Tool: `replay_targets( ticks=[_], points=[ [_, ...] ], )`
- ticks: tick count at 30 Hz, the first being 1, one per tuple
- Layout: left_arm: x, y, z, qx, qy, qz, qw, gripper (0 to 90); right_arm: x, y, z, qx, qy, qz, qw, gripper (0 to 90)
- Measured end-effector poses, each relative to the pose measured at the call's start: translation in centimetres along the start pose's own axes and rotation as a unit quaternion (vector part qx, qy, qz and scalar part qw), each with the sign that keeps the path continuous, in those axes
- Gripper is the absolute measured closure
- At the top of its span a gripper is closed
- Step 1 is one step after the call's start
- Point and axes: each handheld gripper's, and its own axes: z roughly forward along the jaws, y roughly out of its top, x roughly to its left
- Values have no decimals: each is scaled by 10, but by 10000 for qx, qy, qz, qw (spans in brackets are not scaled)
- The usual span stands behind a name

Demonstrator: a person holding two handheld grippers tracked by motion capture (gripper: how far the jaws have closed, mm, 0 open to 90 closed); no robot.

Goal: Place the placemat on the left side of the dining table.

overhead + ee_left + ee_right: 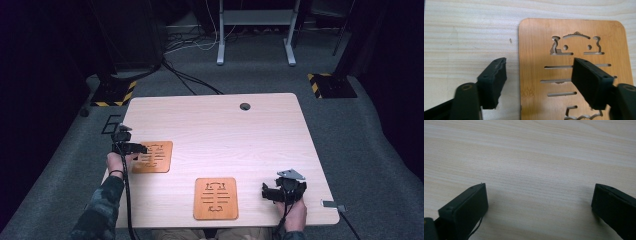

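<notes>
Two orange-brown wooden coasters with cut-out patterns lie flat on the pale wooden table (225, 125). One coaster (156, 156) is near the left edge, the other coaster (215, 198) near the front middle. My left gripper (131, 147) sits at the left coaster's left edge. In the left gripper view the coaster (574, 32) has its left edge between the jaws of the left gripper (539, 61), one jaw over bare table and one over the coaster, with the pads apart from it. My right gripper (270, 192) rests at the front right, and in its own view the right gripper (539, 185) stands wide open over bare wood.
A round cable hole (244, 106) is near the table's far edge. A small metal piece (334, 205) sticks out at the front right corner. Beyond the table stand a white desk frame (255, 30) and two yellow-and-black striped bases (115, 92) on grey carpet.
</notes>
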Motion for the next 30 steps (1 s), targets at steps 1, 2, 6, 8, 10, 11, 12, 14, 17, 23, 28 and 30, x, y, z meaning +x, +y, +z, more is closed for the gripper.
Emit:
replay_targets(
  ticks=[1, 2, 6, 8, 10, 11, 12, 14, 17, 23, 28, 30],
  points=[
    [-1, -2, -2, -6, -27, 46, 10000, 241, 0, 0, 0, 0, -1, 4, 10000, 0],
    [-1, -4, -3, -28, -78, 69, 9999, 183, -1, 0, 0, -11, 2, -27, 10000, 0],
    [-5, -10, -10, -238, -68, 164, 9996, 137, -1, 1, 0, 3, 7, -1, 10000, 0],
    [-5, -13, -12, -329, -131, 236, 9991, 115, -1, 0, 0, 5, -1, -1, 10000, 0],
    [-6, -18, -15, -409, -185, 312, 9985, 110, -1, 0, 0, -3, -18, -21, 10000, 0],
    [-7, -20, -16, -460, -194, 346, 9982, 105, -1, 0, 0, -3, -11, -15, 10000, 0],
    [-8, -22, -17, -484, -196, 353, 9980, 100, -1, 0, 0, -6, -11, -18, 10000, 0],
    [-11, -32, -23, -636, -103, 537, 9965, 97, -1, 0, 0, -6, -12, -17, 10000, 0],
    [-12, -39, -28, -735, -113, 635, 9952, 94, -1, 0, 0, -5, -28, -14, 10000, 0],
    [-15, -58, -43, -985, -81, 867, 9913, 90, -1, 0, 0, -10, -24, -7, 10000, 0],
    [-22, -77, -53, -1202, -26, 1075, 9869, 85, -1, 0, 0, -6, -27, 8, 10000, 0],
    [-23, -85, -56, -1263, -13, 1129, 9855, 80, -1, 0, 0, -11, -28, -6, 10000, 0]
  ],
)
